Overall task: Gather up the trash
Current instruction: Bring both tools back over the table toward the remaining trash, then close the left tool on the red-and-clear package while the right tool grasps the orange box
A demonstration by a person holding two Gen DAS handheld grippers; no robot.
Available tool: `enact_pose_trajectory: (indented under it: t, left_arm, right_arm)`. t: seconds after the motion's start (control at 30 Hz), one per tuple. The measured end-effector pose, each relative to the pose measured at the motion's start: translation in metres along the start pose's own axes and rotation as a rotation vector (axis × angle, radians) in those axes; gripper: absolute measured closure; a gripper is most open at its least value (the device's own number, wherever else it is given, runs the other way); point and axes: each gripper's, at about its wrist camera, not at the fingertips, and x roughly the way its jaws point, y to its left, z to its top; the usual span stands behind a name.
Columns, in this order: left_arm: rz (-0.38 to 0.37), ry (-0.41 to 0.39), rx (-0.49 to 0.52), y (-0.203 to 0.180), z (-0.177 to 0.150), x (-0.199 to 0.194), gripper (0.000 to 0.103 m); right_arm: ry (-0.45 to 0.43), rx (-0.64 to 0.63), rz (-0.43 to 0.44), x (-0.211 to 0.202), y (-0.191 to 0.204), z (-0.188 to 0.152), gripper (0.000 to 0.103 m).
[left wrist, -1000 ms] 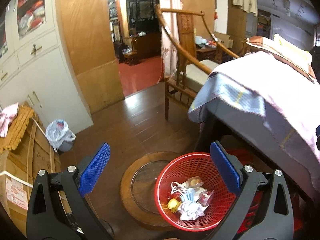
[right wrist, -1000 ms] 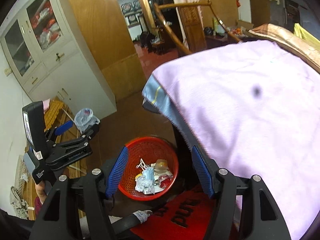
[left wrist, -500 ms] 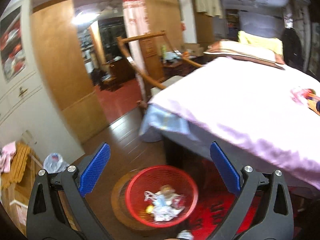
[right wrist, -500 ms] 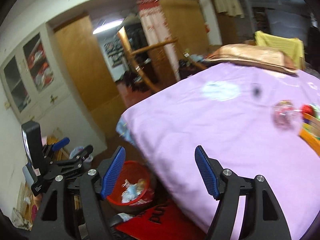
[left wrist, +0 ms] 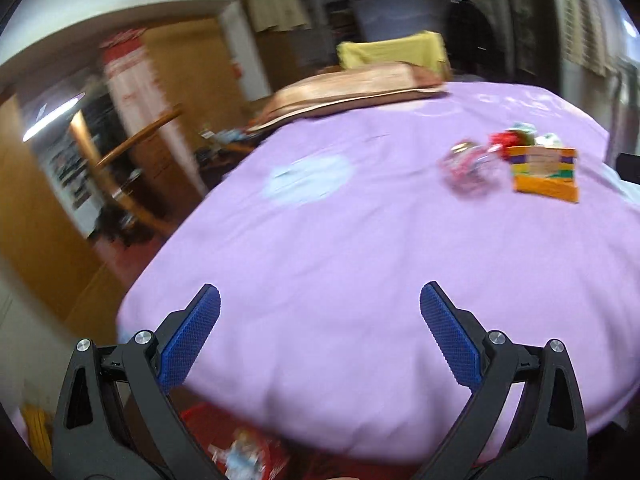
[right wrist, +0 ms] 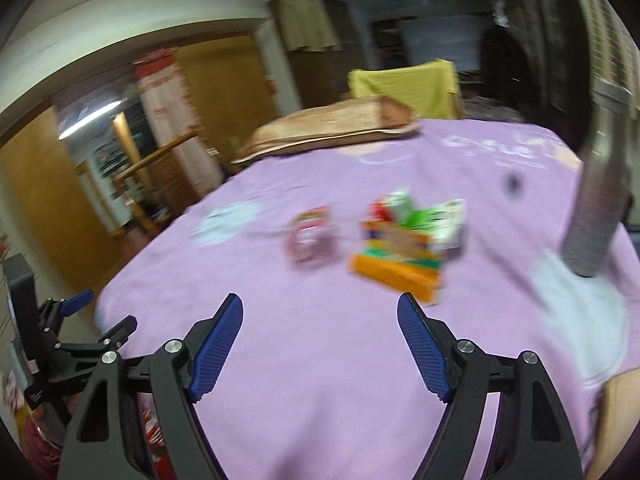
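Ahead, both grippers spread, empty; orange box, pink packet on purple bedspread

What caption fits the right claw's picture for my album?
Open right claw hovers above the purple bed cover, facing an orange box and small packets of trash.

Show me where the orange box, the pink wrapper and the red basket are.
orange box [right wrist: 394, 270]: right wrist view, its front face.
pink wrapper [right wrist: 310, 240]: right wrist view, its middle.
red basket [left wrist: 200, 430]: left wrist view, its rim.
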Motion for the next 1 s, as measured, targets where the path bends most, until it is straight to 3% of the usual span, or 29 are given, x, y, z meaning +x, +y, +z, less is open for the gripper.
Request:
enact_pose_trajectory:
  t: [0.2,0.5,0.73,0.9,1.0]
  left_arm:
    - [-0.086,0.001,0.072,-0.060,0.059,0.051,0.007]
    - [-0.230,0.036,0.039,-0.117,0.130,0.121,0.007]
    - [-0.207,0.138,0.015,-0.135,0.135,0.178,0.006]
    - [-0.093,0.204,-0.012,-0.110,0.127,0.200,0.007]
    - [-0.067,0.248,-0.076,-0.085,0.122,0.206,0.007]
  right_arm:
    - [0.004,0.062,-0.111,0.029,-0.051,0.006,0.021]
    - [0.032,0.140,-0.100,0.048,-0.075,-0.001,0.017]
    - [0.042,0.137,-0.122,0.048,-0.078,-0.002,0.017]
    - [0.057,0.096,-0.131,0.052,-0.070,-0.003,0.017]
    - [0.069,0.062,-0.149,0.056,-0.065,-0.005,0.017]
